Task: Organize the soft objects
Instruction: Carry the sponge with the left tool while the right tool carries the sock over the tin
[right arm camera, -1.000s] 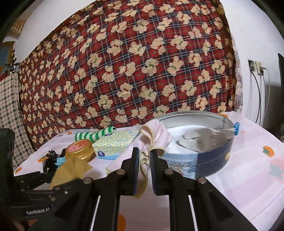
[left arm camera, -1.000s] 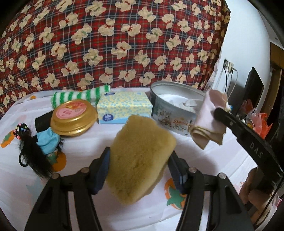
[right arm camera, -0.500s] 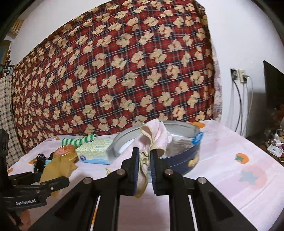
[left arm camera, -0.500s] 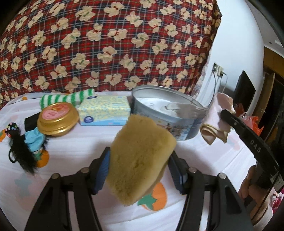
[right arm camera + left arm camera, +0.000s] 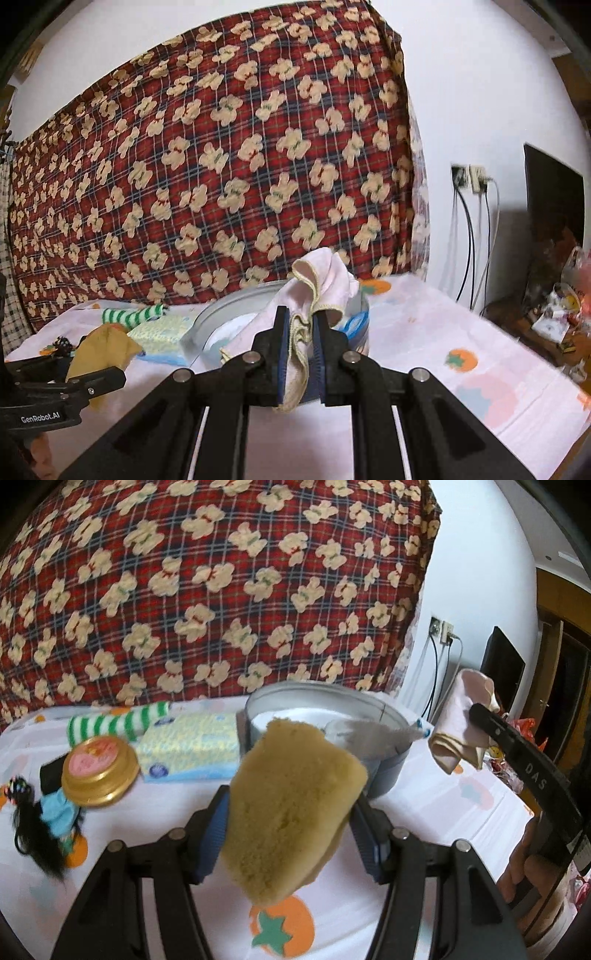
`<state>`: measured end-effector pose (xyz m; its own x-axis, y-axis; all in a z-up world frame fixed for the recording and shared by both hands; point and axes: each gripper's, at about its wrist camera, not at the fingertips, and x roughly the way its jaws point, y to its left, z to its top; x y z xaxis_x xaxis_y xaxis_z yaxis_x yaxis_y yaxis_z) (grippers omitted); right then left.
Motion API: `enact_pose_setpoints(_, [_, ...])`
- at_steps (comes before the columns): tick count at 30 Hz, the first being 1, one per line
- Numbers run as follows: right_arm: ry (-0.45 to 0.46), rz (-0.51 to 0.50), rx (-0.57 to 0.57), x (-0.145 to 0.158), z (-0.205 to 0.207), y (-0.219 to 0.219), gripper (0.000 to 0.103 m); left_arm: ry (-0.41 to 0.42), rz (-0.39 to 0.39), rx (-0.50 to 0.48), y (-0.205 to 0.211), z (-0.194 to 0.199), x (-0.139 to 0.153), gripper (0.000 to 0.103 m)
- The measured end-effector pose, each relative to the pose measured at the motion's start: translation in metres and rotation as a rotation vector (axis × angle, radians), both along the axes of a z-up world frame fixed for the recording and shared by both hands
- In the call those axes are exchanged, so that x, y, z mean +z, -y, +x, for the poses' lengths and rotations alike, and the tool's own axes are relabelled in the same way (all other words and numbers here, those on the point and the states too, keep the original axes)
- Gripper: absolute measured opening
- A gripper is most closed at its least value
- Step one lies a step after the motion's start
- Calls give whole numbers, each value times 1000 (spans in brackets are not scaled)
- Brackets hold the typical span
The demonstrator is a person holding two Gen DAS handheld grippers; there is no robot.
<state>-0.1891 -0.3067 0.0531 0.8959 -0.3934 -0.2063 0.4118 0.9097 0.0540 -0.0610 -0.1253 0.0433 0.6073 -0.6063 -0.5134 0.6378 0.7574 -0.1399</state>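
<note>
A yellow sponge [image 5: 291,808] is clamped in the left gripper [image 5: 291,834] and a pink cloth [image 5: 317,291] in the right gripper [image 5: 300,354], both held near the round tin [image 5: 384,775], where a grey sock [image 5: 373,734] already lies, while the striped sock [image 5: 118,722] is left on the bed.

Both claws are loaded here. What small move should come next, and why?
Probably carry the left claw forward over the round tin and release there. It is shut on the yellow sponge, held above the tablecloth just short of the tin. The right claw holds the pink cloth nearby.
</note>
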Motion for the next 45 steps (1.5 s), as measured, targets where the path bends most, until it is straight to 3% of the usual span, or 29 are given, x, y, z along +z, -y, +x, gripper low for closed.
enact_pose_setpoints(7, [39,-60,-38,21,19,19,13,64,10,28,31,17,16,61])
enact_pose_setpoints(15, [51,-80,-67,25,54,41,13,69,16,67,62,43,14,61])
enact_pose_setpoints(25, [42,-73,-105,22,105,69,13,4,-2,104,99,79,1,61])
enact_pose_setpoints(34, [-20,-96,-118,16,141,88,13,-53,9,121,129,107,-11,61])
enact_pose_setpoints(45, [-101,-109,-117,2,169,105,13,-78,64,134,151,116,-34,61])
